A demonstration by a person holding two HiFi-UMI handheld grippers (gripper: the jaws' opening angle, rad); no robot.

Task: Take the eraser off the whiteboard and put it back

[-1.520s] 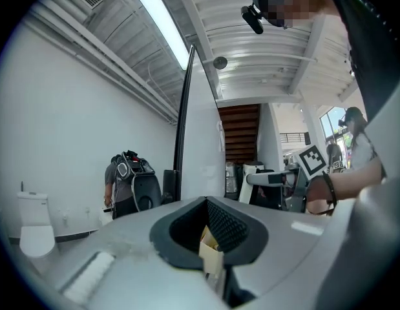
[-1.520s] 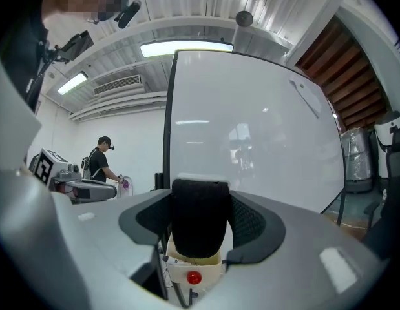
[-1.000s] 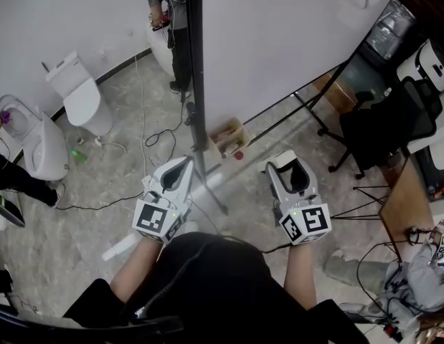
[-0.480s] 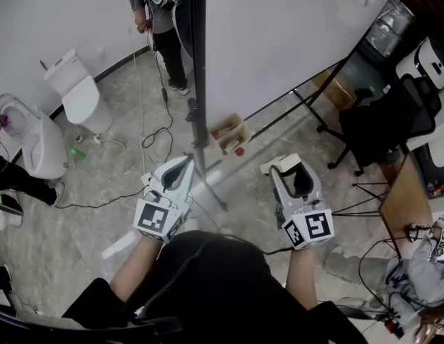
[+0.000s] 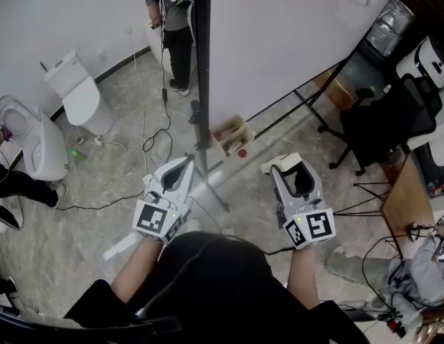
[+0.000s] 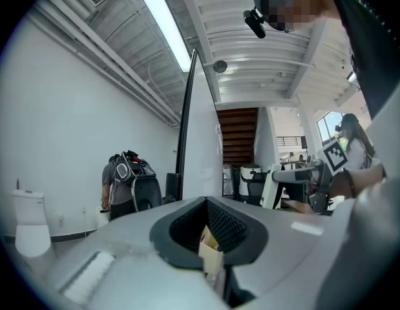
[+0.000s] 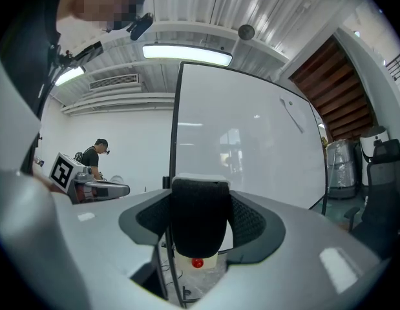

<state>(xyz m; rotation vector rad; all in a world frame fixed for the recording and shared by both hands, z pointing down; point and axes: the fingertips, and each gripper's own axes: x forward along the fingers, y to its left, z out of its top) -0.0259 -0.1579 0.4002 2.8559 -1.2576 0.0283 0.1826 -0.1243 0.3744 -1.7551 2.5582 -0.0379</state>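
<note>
- At lower right of the head view, eraser [image 7: 200, 215] clamped between the jaws of the right gripper [image 5: 293, 173]; dark felt toward that gripper's camera, pale part at the far end; held level, facing the whiteboard [image 5: 293, 41] but apart from it.
- At lower left of the same view, left gripper [image 5: 183, 165] with jaws drawn together on nothing; only a cardboard box [image 5: 232, 136] on the floor showing through the hollow between its pads.
- Judged about halfway: taking off done, with the eraser clear of the board and firmly pinched; putting back not yet begun.
- Left to do, by that reading: carry the eraser forward to the white face filling the upper middle of the right gripper view; seat it flat; spread the jaws; draw back without dragging it along.
- No eraser tray or ledge to be made out along the board's lower edge; resting spot uncertain.
- Writing: none legible anywhere; board face blank apart from one faint streak at upper right of the right gripper view, too small to read.
- No brand or label visible on the eraser; black-and-white square markers on both grippers' cubes, patterns rather than words.
</note>
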